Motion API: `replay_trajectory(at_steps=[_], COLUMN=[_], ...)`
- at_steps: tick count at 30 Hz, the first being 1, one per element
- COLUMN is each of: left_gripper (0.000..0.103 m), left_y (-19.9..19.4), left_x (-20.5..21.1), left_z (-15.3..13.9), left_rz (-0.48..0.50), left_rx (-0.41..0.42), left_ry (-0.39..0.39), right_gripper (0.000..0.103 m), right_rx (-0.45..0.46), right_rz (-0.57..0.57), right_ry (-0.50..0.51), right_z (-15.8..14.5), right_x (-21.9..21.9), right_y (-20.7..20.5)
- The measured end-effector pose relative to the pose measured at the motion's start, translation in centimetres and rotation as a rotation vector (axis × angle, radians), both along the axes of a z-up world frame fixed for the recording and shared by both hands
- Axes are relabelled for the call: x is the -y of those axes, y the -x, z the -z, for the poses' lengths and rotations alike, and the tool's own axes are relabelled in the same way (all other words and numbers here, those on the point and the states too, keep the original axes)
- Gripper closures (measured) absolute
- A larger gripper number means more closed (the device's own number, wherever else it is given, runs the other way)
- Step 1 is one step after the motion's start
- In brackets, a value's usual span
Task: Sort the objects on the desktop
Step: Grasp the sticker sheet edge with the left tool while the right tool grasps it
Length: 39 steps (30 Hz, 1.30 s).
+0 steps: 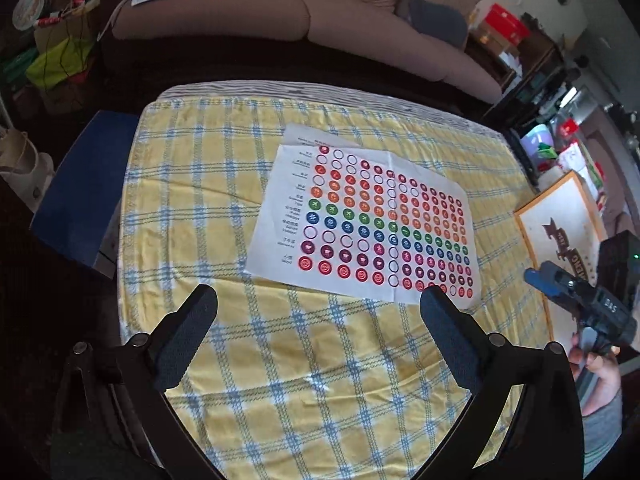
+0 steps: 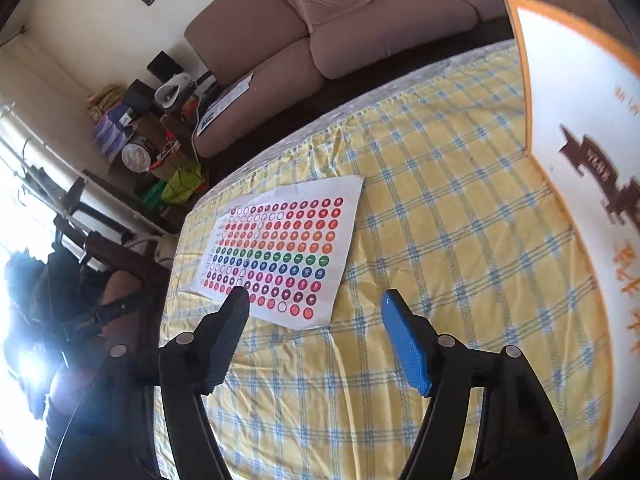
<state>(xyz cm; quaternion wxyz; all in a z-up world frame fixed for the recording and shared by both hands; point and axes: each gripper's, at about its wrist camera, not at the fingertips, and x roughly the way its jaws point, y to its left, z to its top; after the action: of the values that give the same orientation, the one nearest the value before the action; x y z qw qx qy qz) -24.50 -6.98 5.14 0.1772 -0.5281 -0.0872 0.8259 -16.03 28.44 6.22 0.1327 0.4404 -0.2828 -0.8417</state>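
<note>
A white sticker sheet [image 1: 360,216] with rows of coloured round stickers lies flat on the yellow checked tablecloth [image 1: 280,360]. My left gripper [image 1: 320,300] is open and empty, hovering just short of the sheet's near edge. In the right wrist view the sheet [image 2: 280,256] lies ahead and to the left. My right gripper [image 2: 314,302] is open and empty above the cloth [image 2: 440,240], its left finger over the sheet's near corner. The right gripper also shows in the left wrist view [image 1: 560,284], off to the right.
A large white box with an orange border [image 1: 560,232] stands at the table's right side and looms close in the right wrist view [image 2: 580,140]. A blue chair seat [image 1: 84,196] sits left of the table. A sofa [image 1: 320,12] lies beyond the far edge.
</note>
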Motion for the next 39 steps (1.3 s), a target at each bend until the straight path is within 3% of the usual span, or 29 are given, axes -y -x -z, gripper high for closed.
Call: replay_trajectory(at_steps=[3, 6, 12, 17, 18, 19, 20, 24, 27, 30, 34, 39], left_gripper=[0.007, 0.008, 0.007, 0.005, 0.005, 0.005, 0.005, 0.004, 0.004, 0.004, 0.004, 0.004], left_y=[1.0, 2.2, 3.6, 3.3, 3.2, 3.2, 3.2, 3.2, 3.1, 2.0, -0.6, -3.1], left_x=[-1.9, -3.3, -5.1, -5.6, -5.6, -5.6, -5.6, -5.7, -5.3, -3.6, -2.3, -2.0], left_z=[0.9, 1.9, 4.3, 4.3, 4.3, 4.4, 4.4, 4.5, 4.4, 3.5, 2.0, 3.5], left_rz=[0.061, 0.097, 0.108, 0.114, 0.118, 0.119, 0.116, 0.102, 0.087, 0.013, -0.031, -0.087], left_rx=[-0.006, 0.014, 0.079, 0.087, 0.087, 0.085, 0.085, 0.088, 0.096, 0.097, 0.096, 0.184], left_ry=[-0.007, -0.065, -0.086, -0.135, -0.143, -0.141, -0.142, -0.142, -0.161, -0.249, -0.370, -0.591], right_gripper=[0.041, 0.045, 0.046, 0.046, 0.055, 0.077, 0.089, 0.092, 0.091, 0.092, 0.095, 0.095], right_rx=[0.021, 0.034, 0.044, 0.035, 0.029, 0.027, 0.025, -0.027, 0.032, 0.045, 0.026, 0.020], right_rz=[0.005, -0.004, -0.009, -0.055, -0.060, -0.064, -0.073, -0.127, -0.134, -0.082, -0.094, -0.042], right_ry=[0.097, 0.128, 0.128, 0.104, 0.110, 0.125, 0.172, 0.339, 0.221, 0.223, 0.258, 0.474], right_z=[2.4, 3.9, 5.0, 4.7, 4.6, 4.7, 4.8, 4.7, 5.2, 5.9, 5.2, 4.3], right_x=[-0.1, 0.4, 0.8, 1.7, 1.7, 1.7, 1.7, 1.9, 3.0, 2.9, 3.1, 2.6], right_y=[2.1, 3.7, 5.7, 6.5, 6.5, 6.5, 6.4, 5.7, 6.0, 5.9, 5.4, 4.0])
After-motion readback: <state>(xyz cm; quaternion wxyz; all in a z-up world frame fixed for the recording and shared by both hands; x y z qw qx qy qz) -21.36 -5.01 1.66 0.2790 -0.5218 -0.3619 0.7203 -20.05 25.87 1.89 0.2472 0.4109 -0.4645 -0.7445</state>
